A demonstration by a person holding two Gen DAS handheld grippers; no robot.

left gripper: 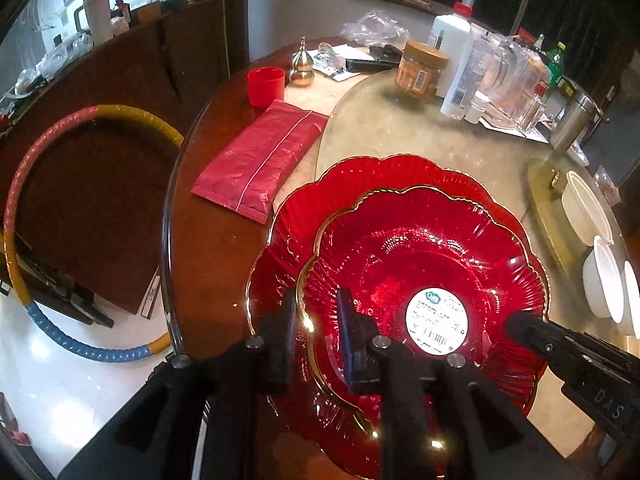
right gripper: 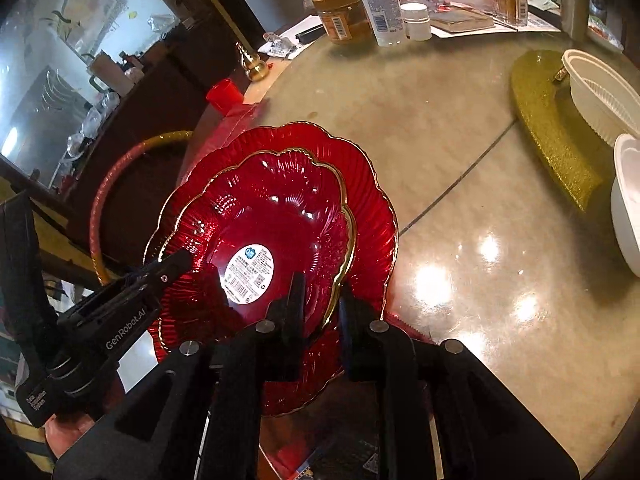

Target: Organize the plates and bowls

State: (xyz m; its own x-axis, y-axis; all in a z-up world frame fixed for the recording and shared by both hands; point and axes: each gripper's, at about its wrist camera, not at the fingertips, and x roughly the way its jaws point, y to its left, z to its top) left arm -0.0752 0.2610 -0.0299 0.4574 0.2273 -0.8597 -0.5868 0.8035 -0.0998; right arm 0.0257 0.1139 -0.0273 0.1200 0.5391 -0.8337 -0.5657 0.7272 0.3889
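A small red glass plate [left gripper: 420,264] with a gold scalloped rim and a white sticker [left gripper: 436,320] lies inside a larger matching red plate [left gripper: 360,176] on the round table. My left gripper [left gripper: 316,320] straddles the small plate's near-left rim, with a visible gap on both sides of the rim. On the opposite side, my right gripper [right gripper: 324,304] straddles that small plate's [right gripper: 272,208] rim the same way, above the large plate [right gripper: 372,200]; its pads stand off the glass. Several white bowls [right gripper: 600,92] sit at the right by a gold mat [right gripper: 552,128].
A red packet [left gripper: 260,160] and a red cup [left gripper: 266,86] lie left of the plates. Bottles and jars [left gripper: 452,64] crowd the table's back. The table edge [left gripper: 168,240] curves close on the left, with a coloured hoop [left gripper: 24,200] beyond it on the floor.
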